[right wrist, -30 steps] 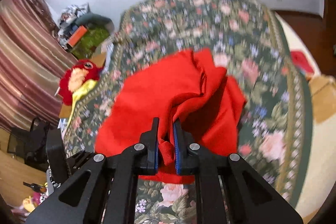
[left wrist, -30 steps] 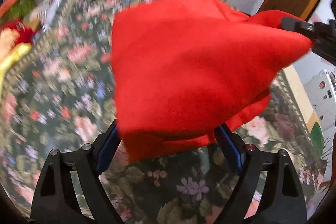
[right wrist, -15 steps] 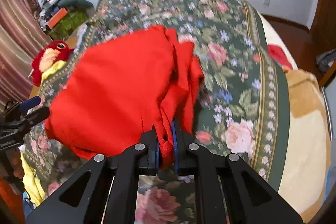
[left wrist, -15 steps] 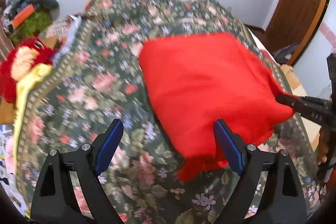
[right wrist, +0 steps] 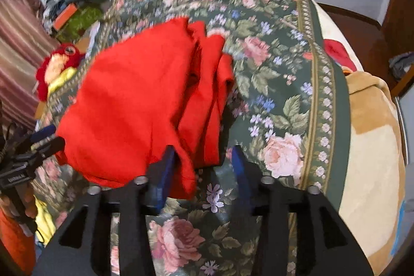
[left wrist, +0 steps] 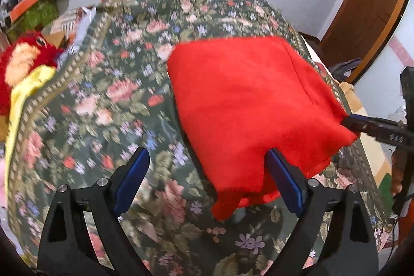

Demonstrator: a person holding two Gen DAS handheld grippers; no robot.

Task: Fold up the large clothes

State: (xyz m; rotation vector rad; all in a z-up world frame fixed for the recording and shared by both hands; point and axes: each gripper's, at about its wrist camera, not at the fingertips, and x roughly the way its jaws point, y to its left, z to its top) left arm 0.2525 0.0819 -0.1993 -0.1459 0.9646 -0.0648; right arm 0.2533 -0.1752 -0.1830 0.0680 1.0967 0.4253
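A folded red garment [left wrist: 248,105] lies on the floral bedspread [left wrist: 108,95]. My left gripper [left wrist: 207,159] stands wide open at the garment's near edge, its right finger [left wrist: 282,175] against the cloth and its left finger over bare bedspread. In the right wrist view the garment [right wrist: 134,100] shows several stacked folds on its right side. My right gripper [right wrist: 203,154] has its jaws opening. The cloth's near corner hangs loose between them, resting against the left pad [right wrist: 165,167], with a gap to the right pad. The right gripper's tip [left wrist: 362,124] appears at the garment's right corner.
A red plush toy [left wrist: 23,64] and yellow cloth [left wrist: 18,105] lie at the bed's left edge. A clutter pile [right wrist: 75,12] sits at the back left. A beige blanket [right wrist: 370,120] covers the bed's right side. A brown door [left wrist: 372,7] stands at the right.
The garment has come down from mid-air onto the bedspread. My right gripper's jaws, shut on the cloth's corner before, have parted. The left gripper has drawn back a little.
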